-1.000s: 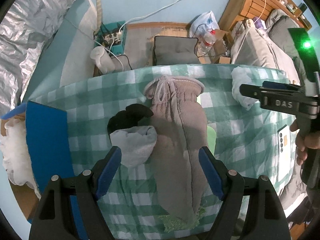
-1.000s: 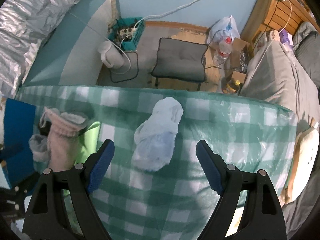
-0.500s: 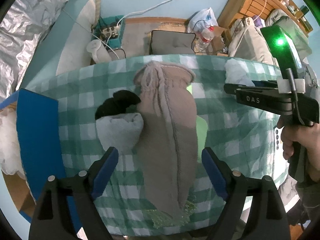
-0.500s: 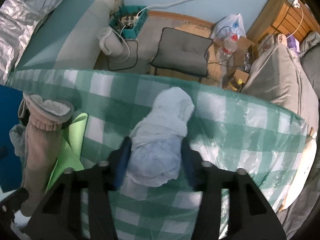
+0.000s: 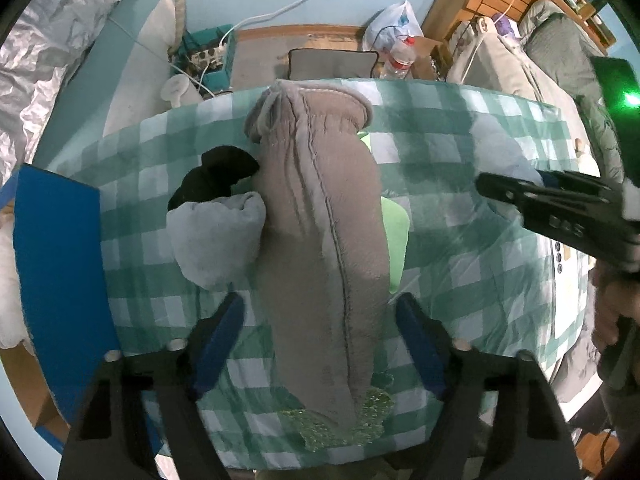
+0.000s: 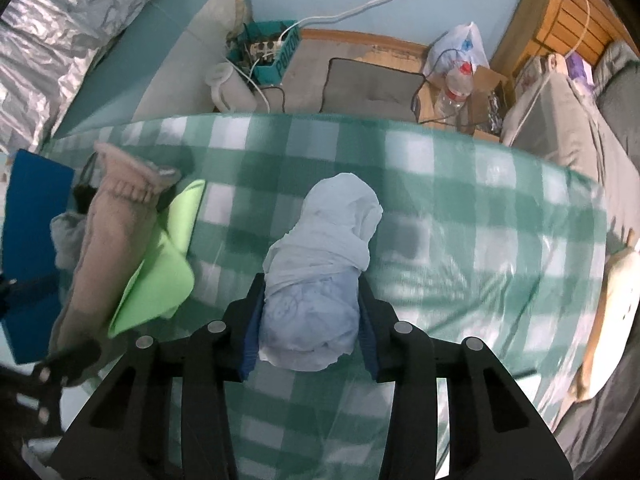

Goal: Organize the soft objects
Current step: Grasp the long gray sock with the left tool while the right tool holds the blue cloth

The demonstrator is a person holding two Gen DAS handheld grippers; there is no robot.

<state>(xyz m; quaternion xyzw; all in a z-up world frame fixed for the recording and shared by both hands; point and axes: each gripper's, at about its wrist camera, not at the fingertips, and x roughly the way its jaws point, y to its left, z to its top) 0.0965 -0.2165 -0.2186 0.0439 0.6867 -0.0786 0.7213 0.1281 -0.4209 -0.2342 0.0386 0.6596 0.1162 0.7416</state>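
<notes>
My right gripper (image 6: 308,330) is shut on a pale blue cloth bundle (image 6: 320,268) lying on the green checked tablecloth (image 6: 460,216). That gripper also shows from the side at the right of the left wrist view (image 5: 560,208). My left gripper (image 5: 320,340) is open, its blue pads on either side of a long grey-brown fleece pouch (image 5: 320,216). A grey sock bundle (image 5: 216,236) and a black sock (image 5: 216,178) lie left of the pouch. A lime green cloth (image 6: 164,264) lies under the pouch's right side.
A blue box (image 5: 60,272) stands at the table's left edge. Beyond the far edge, on the floor, are a grey cushion (image 6: 372,88), a teal crate with a power strip (image 6: 268,52), a water bottle (image 6: 456,88) and a plastic bag. A bed lies to the right.
My right gripper has moved forward and closed on the pale blue bundle, which lay free between its open fingers a second ago. My left gripper has stayed open over the pouch.
</notes>
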